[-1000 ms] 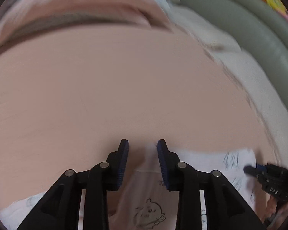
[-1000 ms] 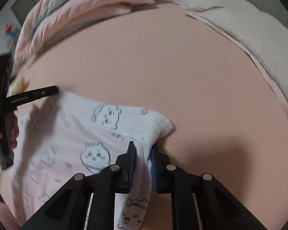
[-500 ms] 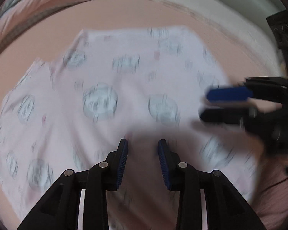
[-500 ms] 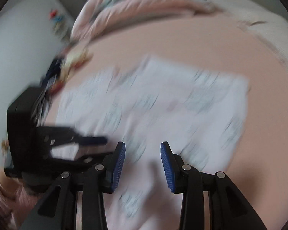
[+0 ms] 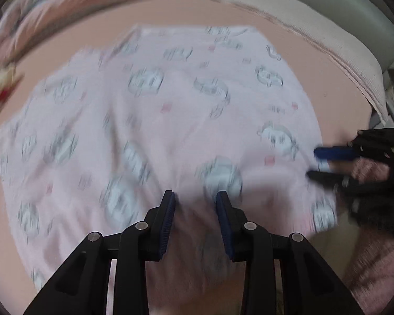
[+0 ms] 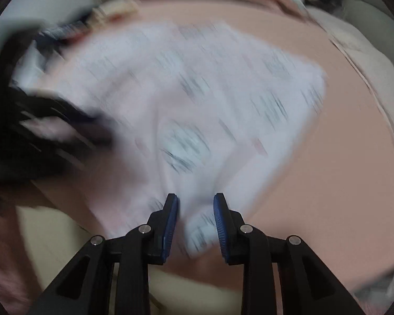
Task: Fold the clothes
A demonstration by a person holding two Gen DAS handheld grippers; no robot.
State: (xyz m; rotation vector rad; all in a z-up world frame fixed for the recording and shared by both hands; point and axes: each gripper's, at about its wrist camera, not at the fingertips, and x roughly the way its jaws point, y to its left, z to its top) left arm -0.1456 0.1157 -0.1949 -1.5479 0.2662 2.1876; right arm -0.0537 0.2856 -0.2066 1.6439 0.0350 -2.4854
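Right wrist view is heavily motion-blurred: the printed garment (image 6: 210, 99) reads only as a pale pink sheet with smeared grey marks, and its near hem runs under the right gripper (image 6: 195, 204), so that edge is hidden. A fold of cloth sits between that gripper's 2 parted blue pads (image 6: 170, 218), but I cannot tell whether they touch it. The left gripper (image 6: 73, 123) is a dark smear at the garment's left edge.

Left wrist view is sharper. The garment (image 5: 155, 120) lies spread flat on the peach bedsheet (image 5: 336, 84), its long axis running left to right across the bed. Cartoon faces on it are blurred. The left gripper (image 5: 195, 202) hangs over the garment's near edge, jaws apart and holding nothing. The right gripper (image 5: 320, 162) sits at the garment's right edge, fingers spread. Beyond the garment lies a rumpled pink quilt (image 5: 65, 8).
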